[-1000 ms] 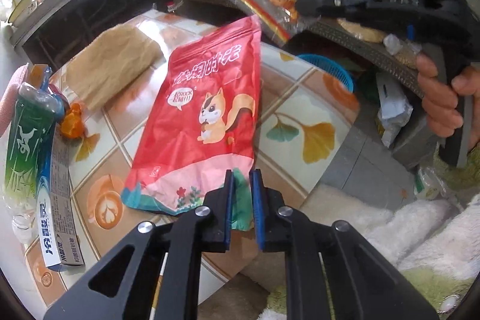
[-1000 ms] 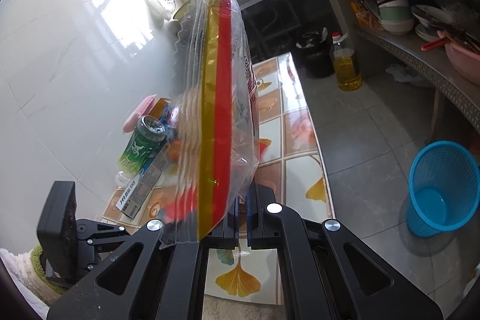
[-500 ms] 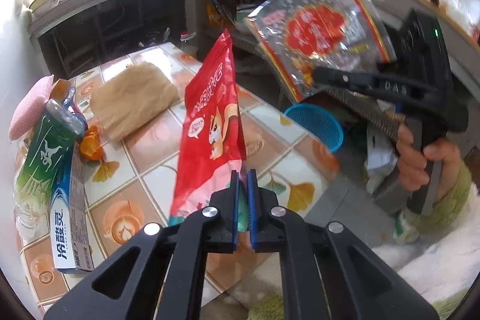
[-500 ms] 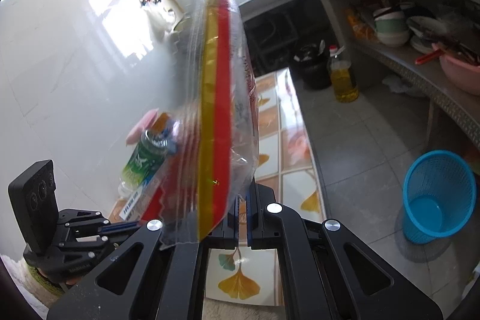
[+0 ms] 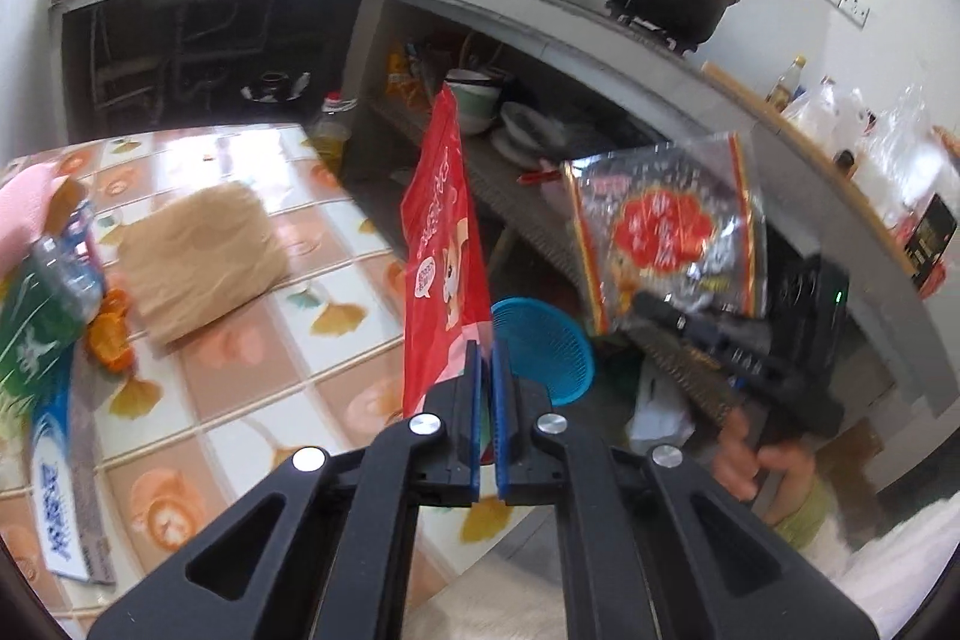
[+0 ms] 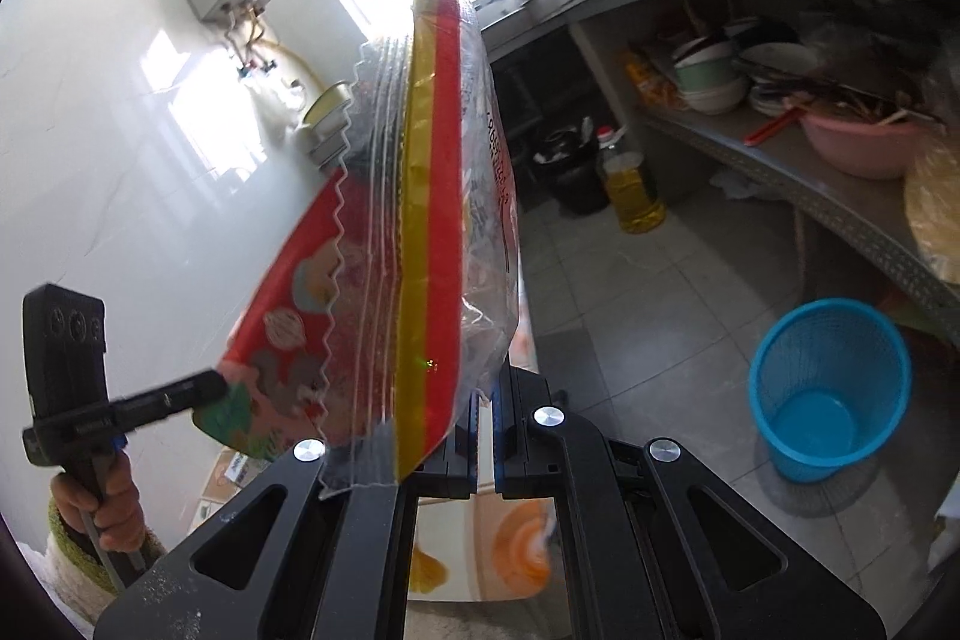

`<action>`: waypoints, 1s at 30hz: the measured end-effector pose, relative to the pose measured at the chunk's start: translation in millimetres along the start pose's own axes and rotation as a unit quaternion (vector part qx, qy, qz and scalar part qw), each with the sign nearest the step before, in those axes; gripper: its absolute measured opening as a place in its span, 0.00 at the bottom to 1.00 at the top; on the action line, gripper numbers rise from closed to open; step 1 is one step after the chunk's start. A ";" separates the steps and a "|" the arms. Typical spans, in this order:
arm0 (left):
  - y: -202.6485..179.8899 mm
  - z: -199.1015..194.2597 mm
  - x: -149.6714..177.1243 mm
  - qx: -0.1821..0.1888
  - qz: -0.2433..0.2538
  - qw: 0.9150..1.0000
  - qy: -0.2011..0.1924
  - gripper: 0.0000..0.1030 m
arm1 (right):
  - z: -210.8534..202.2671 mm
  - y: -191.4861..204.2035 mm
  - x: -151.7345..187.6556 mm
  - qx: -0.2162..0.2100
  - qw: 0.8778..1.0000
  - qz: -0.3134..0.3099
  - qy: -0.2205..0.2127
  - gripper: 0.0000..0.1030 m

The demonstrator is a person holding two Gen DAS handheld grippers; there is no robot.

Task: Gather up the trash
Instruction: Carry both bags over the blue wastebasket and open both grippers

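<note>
Red snack pouch [image 5: 441, 244] is hanging above the desk [image 5: 252, 340], pinched in the closed left tool [image 5: 485, 370]; the right tool [image 6: 487, 406] is clamping the clear packet [image 6: 444, 220]. Both should be travelling level to the blue basket [image 6: 828, 388], releasing only directly over its mouth.

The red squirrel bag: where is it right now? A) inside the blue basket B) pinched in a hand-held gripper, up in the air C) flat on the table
B: the left hand-held gripper pinches the red squirrel bag by its bottom edge, above the table.
</note>
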State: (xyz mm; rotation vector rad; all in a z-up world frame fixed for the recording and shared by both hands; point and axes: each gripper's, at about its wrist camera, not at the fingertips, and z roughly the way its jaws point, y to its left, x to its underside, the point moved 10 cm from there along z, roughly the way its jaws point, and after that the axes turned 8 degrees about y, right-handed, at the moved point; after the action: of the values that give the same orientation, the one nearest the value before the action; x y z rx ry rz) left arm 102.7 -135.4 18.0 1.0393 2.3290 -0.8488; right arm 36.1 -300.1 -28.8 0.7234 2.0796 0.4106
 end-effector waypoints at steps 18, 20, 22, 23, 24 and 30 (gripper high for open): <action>-108.7 252.4 -89.8 0.083 0.060 0.977 0.189 0.02 | 1.4 -204.4 31.7 0.188 0.972 0.139 0.031 0.02; -112.2 295.2 -87.0 0.074 0.062 0.970 0.224 0.02 | 19.1 -233.0 41.9 0.208 0.964 0.155 0.053 0.02; -113.3 341.7 -80.6 0.066 0.056 0.960 0.265 0.02 | 36.4 -256.0 51.8 0.223 0.958 0.166 0.073 0.02; -114.1 358.1 -77.5 0.063 0.055 0.957 0.278 0.02 | 47.1 -268.4 57.5 0.230 0.954 0.173 0.085 0.02; -113.9 377.0 -73.7 0.058 0.054 0.953 0.292 0.02 | 58.0 -280.4 63.5 0.235 0.950 0.181 0.098 0.02; -111.9 470.3 -58.5 0.019 0.057 0.943 0.328 0.04 | 105.3 -334.6 89.2 0.259 0.930 0.219 0.144 0.02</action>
State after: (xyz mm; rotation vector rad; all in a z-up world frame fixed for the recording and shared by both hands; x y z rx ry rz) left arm 121.6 -547.5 -240.7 1.6546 2.7420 -0.5535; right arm -31.9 -501.3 -321.8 1.5371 2.3219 0.2113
